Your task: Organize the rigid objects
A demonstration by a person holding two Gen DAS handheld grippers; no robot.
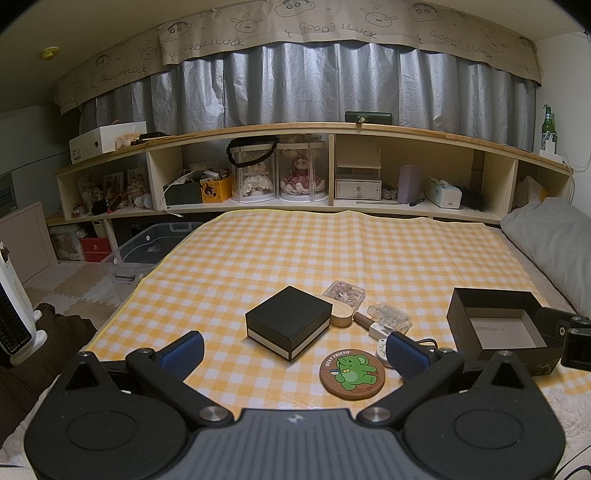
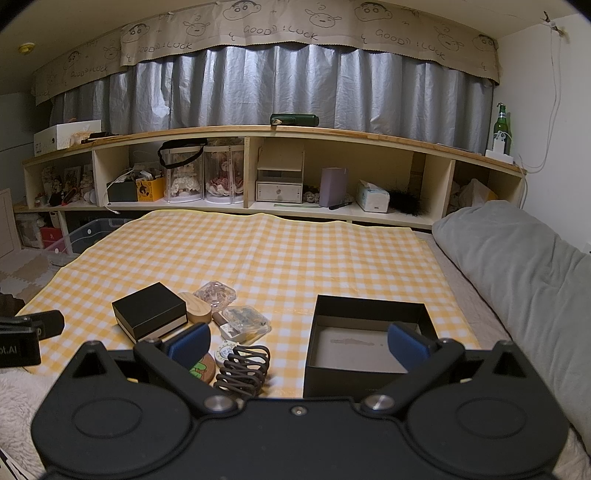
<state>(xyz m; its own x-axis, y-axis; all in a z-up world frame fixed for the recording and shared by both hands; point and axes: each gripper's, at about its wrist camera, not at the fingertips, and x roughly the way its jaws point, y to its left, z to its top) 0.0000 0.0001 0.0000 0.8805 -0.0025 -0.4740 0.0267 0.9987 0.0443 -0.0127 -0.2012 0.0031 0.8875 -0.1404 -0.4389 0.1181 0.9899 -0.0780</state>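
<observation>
1. Writing: the round cork coaster (image 1: 352,374) shows a green elephant and the words "BEST FRIEND" along its rim. The beige valance (image 1: 295,29) over the grey curtain (image 1: 332,85) repeats "GOOD LUCK" between cartoon faces. In the right wrist view the body of the other gripper at the left edge carries pale lettering, too cropped to read.
2. The left gripper (image 1: 295,350) has its blue pads spread wide and holds nothing. It hovers over the near edge of the yellow checked cloth (image 1: 295,251), with the closed black box (image 1: 289,321) between and beyond its fingers.
3. The right gripper (image 2: 299,341) is likewise spread wide and empty. Its right pad overlaps the open black box (image 2: 365,347), whose pale floor is bare.
4. The task's things cluster near the middle of the cloth's near part. The closed black box, with a pale band round its base, lies on the left. A wooden-handled piece (image 1: 341,314) touches its right side. Two clear plastic cases (image 1: 344,292) lie just beyond and right of that. A coiled dark wire holder (image 2: 242,369) and a round white dial (image 2: 227,350) lie nearest, beside the coaster.
5. Room: the far half of the cloth lies bare up to the shelf unit (image 1: 332,170). A grey cushion (image 2: 517,266) borders the right edge. On the left the cloth ends above a clear storage bin (image 1: 147,247).
</observation>
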